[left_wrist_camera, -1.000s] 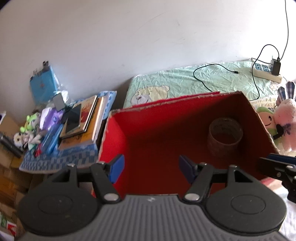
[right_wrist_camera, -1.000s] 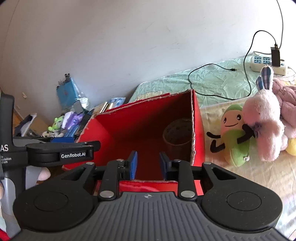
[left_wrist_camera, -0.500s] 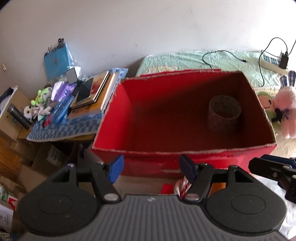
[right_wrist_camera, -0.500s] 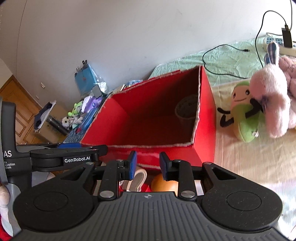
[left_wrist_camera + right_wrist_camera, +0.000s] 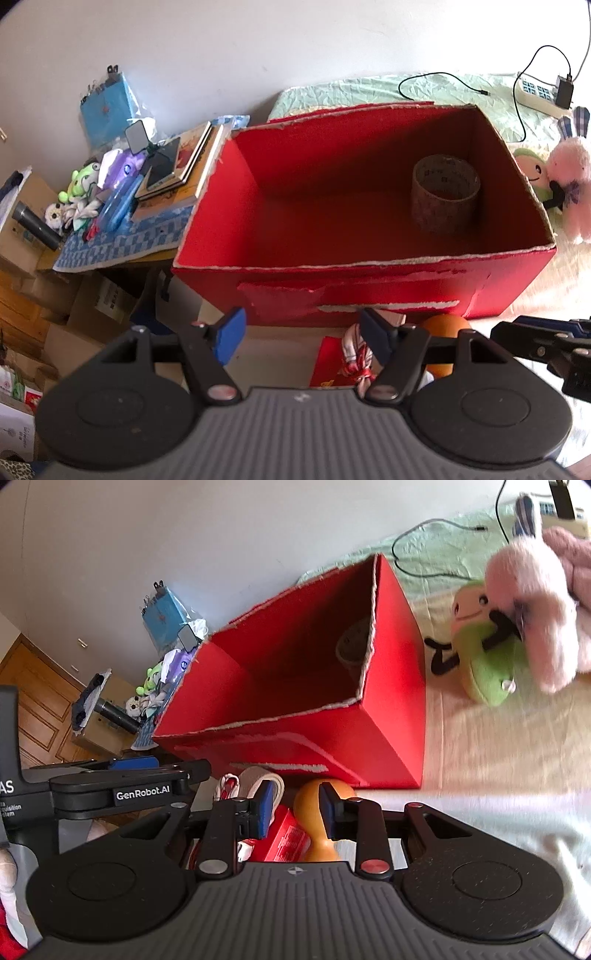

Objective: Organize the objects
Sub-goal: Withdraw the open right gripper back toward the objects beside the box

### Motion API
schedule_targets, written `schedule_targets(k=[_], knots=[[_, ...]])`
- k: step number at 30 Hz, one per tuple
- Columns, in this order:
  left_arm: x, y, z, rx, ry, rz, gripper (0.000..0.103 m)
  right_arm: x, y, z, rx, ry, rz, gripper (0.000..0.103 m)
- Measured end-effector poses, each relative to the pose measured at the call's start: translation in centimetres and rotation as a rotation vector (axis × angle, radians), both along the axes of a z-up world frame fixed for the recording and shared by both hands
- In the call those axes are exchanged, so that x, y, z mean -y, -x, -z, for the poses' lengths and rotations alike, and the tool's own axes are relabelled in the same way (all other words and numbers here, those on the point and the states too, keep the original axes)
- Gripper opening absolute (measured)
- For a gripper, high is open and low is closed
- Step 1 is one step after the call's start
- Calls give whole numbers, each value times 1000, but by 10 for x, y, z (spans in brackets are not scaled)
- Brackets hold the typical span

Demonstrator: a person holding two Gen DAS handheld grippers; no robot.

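Right tool (image 5: 293, 810) is hovering part-spread, gripping nothing, over the orange gourd-shaped toy (image 5: 317, 812) lying just before the red box (image 5: 391, 709). Likely light, smooth, slippery; take its narrow neck. Left tool (image 5: 301, 341) is gaping, empty.

Tape roll (image 5: 352, 646) half hidden behind box wall (image 5: 369, 627); orange object (image 5: 441, 326) mostly behind gripper arm; pink plush (image 5: 532, 605) blurred.

Both wrist cameras look forward, close above the red box (image 5: 369, 280); the right one views it (image 5: 391, 716) from the box's right.
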State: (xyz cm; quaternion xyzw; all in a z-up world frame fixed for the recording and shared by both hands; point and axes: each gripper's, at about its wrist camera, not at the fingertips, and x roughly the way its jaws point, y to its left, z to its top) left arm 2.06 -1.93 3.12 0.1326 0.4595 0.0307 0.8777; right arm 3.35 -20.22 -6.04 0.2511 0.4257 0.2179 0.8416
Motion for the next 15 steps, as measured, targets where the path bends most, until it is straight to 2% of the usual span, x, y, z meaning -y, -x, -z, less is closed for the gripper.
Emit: schedule_targets(k=[15], knots=[[-4,-3,8,-39,7,33,72,-1,-1,16,-73,-28,14,31]])
